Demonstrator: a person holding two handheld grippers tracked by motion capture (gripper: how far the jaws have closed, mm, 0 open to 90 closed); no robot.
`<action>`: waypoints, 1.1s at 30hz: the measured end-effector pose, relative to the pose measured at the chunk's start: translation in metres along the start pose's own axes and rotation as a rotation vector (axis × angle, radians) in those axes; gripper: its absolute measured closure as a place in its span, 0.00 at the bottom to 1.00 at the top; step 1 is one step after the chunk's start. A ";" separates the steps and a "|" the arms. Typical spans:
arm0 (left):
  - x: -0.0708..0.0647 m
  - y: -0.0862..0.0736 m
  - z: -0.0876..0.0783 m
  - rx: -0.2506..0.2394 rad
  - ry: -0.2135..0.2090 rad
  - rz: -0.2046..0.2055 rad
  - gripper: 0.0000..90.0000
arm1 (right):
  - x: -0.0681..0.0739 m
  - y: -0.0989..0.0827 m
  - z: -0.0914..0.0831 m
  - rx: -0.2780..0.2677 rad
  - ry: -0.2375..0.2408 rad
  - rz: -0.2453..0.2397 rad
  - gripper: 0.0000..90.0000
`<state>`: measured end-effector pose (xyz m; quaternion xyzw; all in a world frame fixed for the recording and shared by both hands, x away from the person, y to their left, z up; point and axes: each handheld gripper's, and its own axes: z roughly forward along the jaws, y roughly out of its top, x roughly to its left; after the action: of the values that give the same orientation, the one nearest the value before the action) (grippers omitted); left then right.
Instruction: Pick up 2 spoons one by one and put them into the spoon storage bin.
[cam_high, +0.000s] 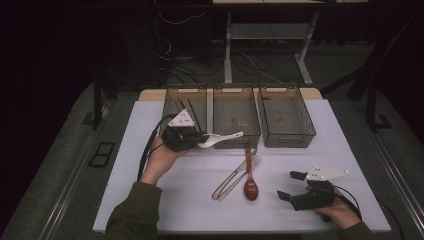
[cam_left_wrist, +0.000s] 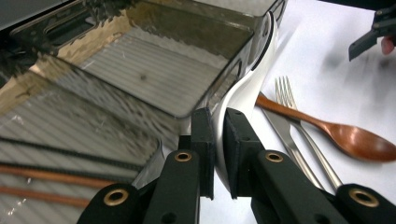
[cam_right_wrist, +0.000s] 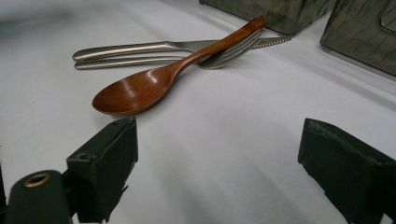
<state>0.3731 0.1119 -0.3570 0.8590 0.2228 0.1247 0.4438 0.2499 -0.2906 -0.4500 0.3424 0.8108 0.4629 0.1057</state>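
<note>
White plastic is what is clamped in the left gripper (cam_left_wrist: 219, 140): a glossy white plastic spoon (cam_left_wrist: 247, 88) is pinched by its handle between the nearly closed black jaws, as is seen up close in the left gripper view. From the high view, that gripper (cam_high: 200, 139) is held above the table at about ten o'clock of the white tabletop (cam_high: 150, 200), and the white spoon (cam_high: 222, 138) is seen sticking out toward three o'clock, its tip over the near rim of the middle smoky translucent plastic bin (cam_high: 236, 116).

Three such bins are shown in a row by the high view, at twelve o'clock of the table; the left bin (cam_high: 186, 102) is seen to hold dark sticks, which appear in the left gripper view as brown and black rods (cam_left_wrist: 51, 184) behind the bin wall.

A reddish-brown wooden spoon (cam_high: 250, 186) is seen lying on the table at centre, its handle crossing a steel fork (cam_high: 252, 164) and a steel table knife (cam_high: 227, 182). The knife's serrated edge is made out in the right gripper view (cam_right_wrist: 275, 42).

The right gripper (cam_high: 292, 186) is held low at about four o'clock of the table, jaws spread wide with nothing between them; in its own view the wooden spoon's bowl (cam_right_wrist: 135, 93) lies just ahead of the left jaw.
</note>
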 end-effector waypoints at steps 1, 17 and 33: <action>0.001 0.003 0.002 0.001 -0.001 0.000 0.92 | 0.000 0.000 0.000 0.000 0.000 0.001 0.13; 0.015 0.037 0.048 0.029 0.006 0.034 0.91 | -0.001 -0.001 -0.001 -0.003 0.003 0.006 0.13; 0.023 0.038 0.082 0.112 0.015 0.021 0.91 | -0.001 -0.001 -0.002 -0.003 0.002 0.006 0.13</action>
<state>0.4375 0.0464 -0.3729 0.8838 0.2240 0.1230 0.3920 0.2491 -0.2933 -0.4500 0.3443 0.8091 0.4648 0.1039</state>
